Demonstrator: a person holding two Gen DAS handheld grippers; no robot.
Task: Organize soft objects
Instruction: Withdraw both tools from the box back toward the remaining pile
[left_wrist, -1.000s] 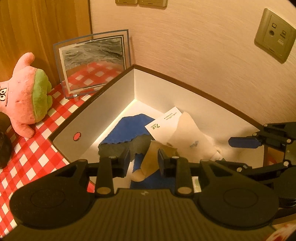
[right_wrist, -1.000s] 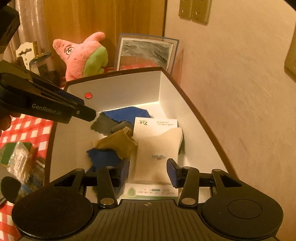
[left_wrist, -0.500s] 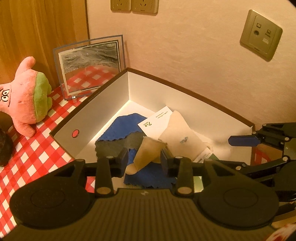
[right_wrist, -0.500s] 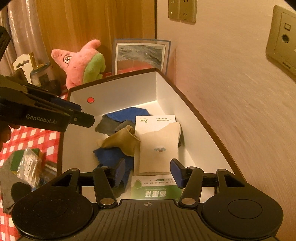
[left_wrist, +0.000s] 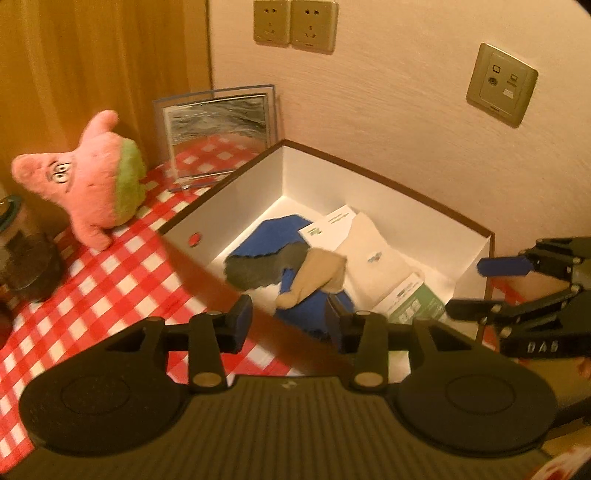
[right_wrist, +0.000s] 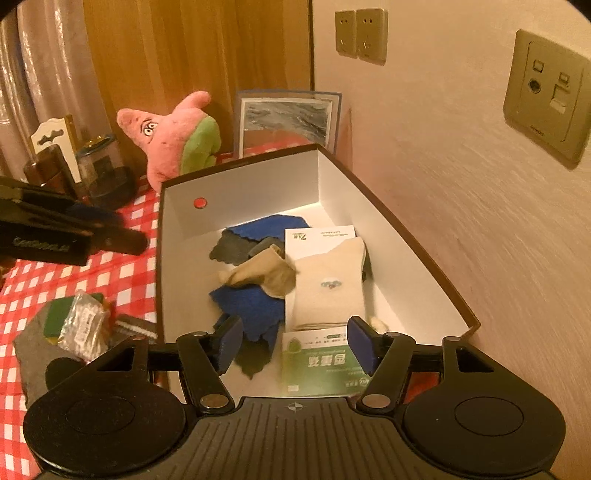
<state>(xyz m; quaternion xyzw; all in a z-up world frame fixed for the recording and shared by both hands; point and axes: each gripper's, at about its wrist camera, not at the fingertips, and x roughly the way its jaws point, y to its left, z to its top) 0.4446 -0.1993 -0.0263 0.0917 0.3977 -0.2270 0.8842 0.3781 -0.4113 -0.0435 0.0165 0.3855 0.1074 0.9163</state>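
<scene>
Atop the checked desk (right_wrist: 122, 273), against the wall: box (right_wrist: 258, 184) of socks (right_wrist: 328, 288). Plush (right_wrist: 173, 136) at eleven o'clock. Left gripper (left_wrist: 288, 317) and right gripper (right_wrist: 295, 341) fingers apart, just opened wider, empty.

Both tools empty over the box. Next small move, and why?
Probably swing the left tool toward the pink plush: it sits on the checkered cloth outside the box, whereas socks and cloths already lie inside. Both tools have just been opening, nothing between them.
</scene>
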